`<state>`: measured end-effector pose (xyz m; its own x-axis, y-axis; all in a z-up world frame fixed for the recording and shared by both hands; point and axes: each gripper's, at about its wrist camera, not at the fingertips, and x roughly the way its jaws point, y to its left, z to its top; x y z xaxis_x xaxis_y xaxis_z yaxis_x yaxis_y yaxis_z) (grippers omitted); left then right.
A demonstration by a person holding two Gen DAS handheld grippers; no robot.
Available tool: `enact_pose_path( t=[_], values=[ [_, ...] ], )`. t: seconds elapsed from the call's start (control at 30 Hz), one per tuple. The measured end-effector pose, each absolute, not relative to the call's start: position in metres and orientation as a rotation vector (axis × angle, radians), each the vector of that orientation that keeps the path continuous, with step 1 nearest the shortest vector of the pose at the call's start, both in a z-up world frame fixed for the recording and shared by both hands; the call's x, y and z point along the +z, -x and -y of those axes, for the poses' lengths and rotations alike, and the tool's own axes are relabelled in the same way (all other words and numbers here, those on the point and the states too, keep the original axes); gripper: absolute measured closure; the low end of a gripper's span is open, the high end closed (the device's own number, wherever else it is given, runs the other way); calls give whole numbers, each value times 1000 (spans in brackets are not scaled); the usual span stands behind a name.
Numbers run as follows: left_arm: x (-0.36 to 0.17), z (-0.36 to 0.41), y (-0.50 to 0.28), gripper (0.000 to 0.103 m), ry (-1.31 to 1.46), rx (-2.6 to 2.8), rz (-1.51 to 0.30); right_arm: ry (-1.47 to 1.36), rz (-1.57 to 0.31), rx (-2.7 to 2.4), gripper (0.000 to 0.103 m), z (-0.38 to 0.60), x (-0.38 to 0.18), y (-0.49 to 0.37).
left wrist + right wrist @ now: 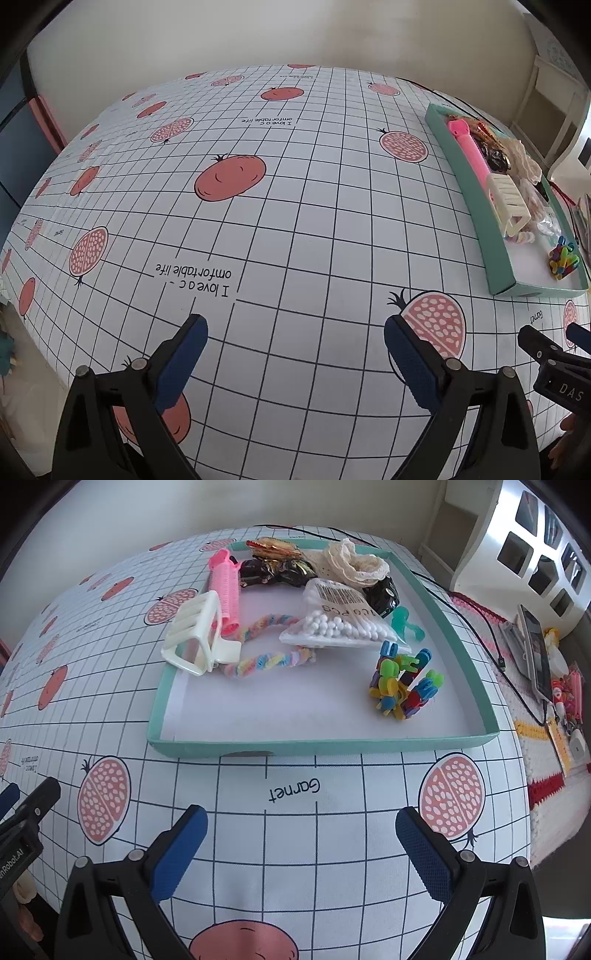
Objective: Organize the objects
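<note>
A shallow teal tray lies on the gridded pomegranate tablecloth. Inside it lie a white claw hair clip, a pink hair roller, a pastel twisted hair tie, a bag of cotton swabs, a heap of small coloured clips, cream lace and dark hair accessories. My right gripper hangs open just in front of the tray, holding nothing. My left gripper is open over bare cloth, left of the tray.
To the right of the table sit a phone on a cable, small trinkets and a knitted mat. A white shelf unit stands at the back right. A wall runs behind the table.
</note>
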<state>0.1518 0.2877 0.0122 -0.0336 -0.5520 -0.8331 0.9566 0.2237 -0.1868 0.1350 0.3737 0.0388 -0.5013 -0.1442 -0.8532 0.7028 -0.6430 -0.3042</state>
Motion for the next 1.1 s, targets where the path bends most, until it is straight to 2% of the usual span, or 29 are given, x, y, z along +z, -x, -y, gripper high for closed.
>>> enact_pose_path(
  t=[0.5, 0.7, 0.9, 1.1],
  values=[
    [-4, -281, -150, 6, -537, -1371, -1023, -1195, -841, -2158, 0, -380, 34, -125],
    [-4, -282, -147, 6, -543, -1399, -987, -1174, -838, -2152, 0, -382, 34, -125],
    [-7, -282, -143, 0, -562, -1412, -959, -1139, -831, -2156, 0, -386, 34, -126],
    [-8, -284, -143, 0, -541, -1417, -938, -1069, -805, -2181, 0, -392, 33, -132]
  ],
)
